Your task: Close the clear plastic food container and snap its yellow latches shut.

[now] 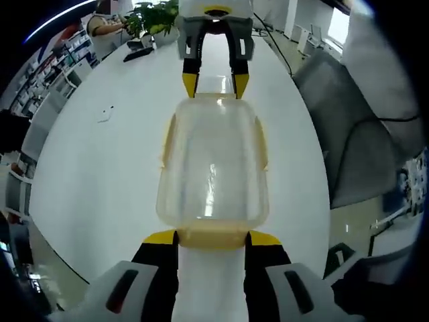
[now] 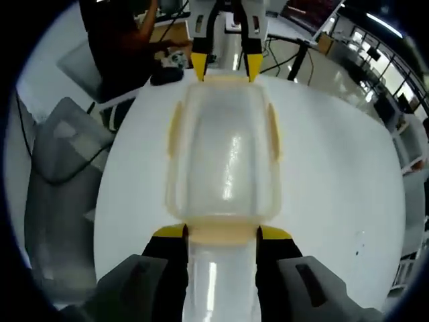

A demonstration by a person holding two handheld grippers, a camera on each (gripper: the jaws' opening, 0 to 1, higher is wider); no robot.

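Note:
A clear plastic food container [image 1: 213, 168] with its lid on lies lengthwise on the white table [image 1: 100, 174]. Pale yellow latches [image 1: 167, 137] run along its long sides. In the left gripper view my left gripper [image 1: 212, 236] stands open at the near end, its yellow-tipped jaws flanking the end latch [image 1: 212, 238]. My right gripper [image 1: 216, 84] faces it at the far end. In the right gripper view the container [image 2: 224, 157] runs away from my open right gripper [image 2: 221, 233], whose jaws flank that end's latch [image 2: 221, 233]. The left gripper [image 2: 226, 67] stands at the far end.
A grey chair [image 1: 348, 134] stands beside the table, also seen as the chair [image 2: 60, 154]. Potted plants [image 1: 154, 20] and a dark flat object [image 1: 137, 50] sit at the table's far end. A person in dark clothes [image 2: 120, 40] is beyond the table.

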